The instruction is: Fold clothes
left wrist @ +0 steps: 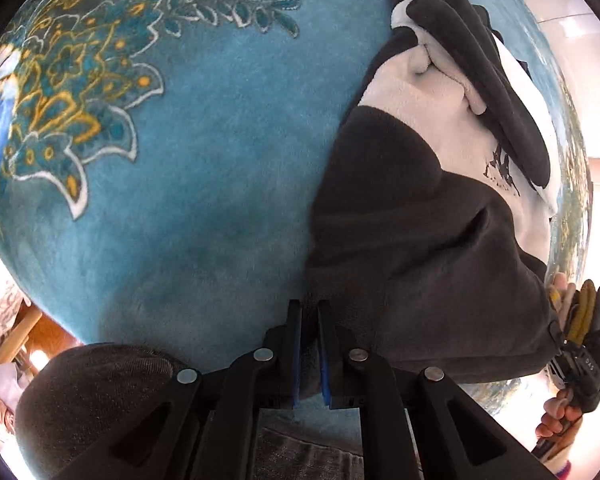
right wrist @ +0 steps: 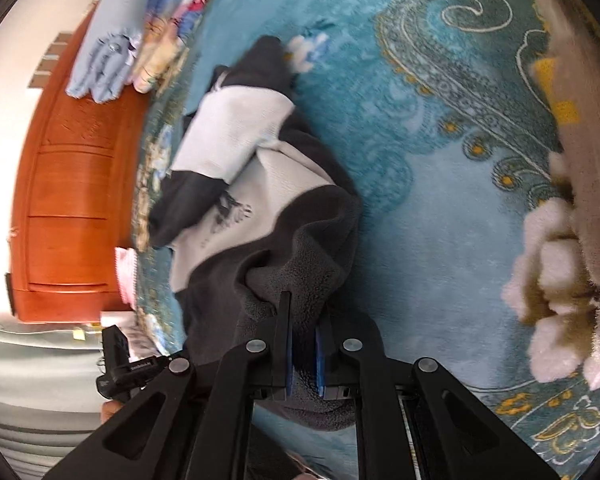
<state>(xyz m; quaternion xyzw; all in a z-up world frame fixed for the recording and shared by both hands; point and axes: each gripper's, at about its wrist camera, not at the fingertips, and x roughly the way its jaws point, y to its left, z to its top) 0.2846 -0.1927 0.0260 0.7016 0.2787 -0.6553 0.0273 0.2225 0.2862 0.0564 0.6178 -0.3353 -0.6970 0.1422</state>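
Observation:
A dark grey and white fleece garment [left wrist: 412, 240] lies spread on a teal patterned blanket [left wrist: 220, 160]. My left gripper [left wrist: 310, 308] is at the garment's near left corner, with the jaws almost closed on the dark hem edge. At the right edge of the left wrist view, my right gripper [left wrist: 580, 340] holds the other end of the hem. In the right wrist view, my right gripper [right wrist: 304, 312] is shut on a bunched fold of the garment [right wrist: 312, 232]. The grey fleece fills the gap between its blue pads [right wrist: 320, 356].
A knee in dark denim [left wrist: 92, 392] sits beside the left gripper. A stack of folded clothes [right wrist: 140, 40] rests at the blanket's [right wrist: 440, 240] far edge, by an orange wooden board [right wrist: 72, 200]. A fluffy beige and white item [right wrist: 552, 272] lies on the right.

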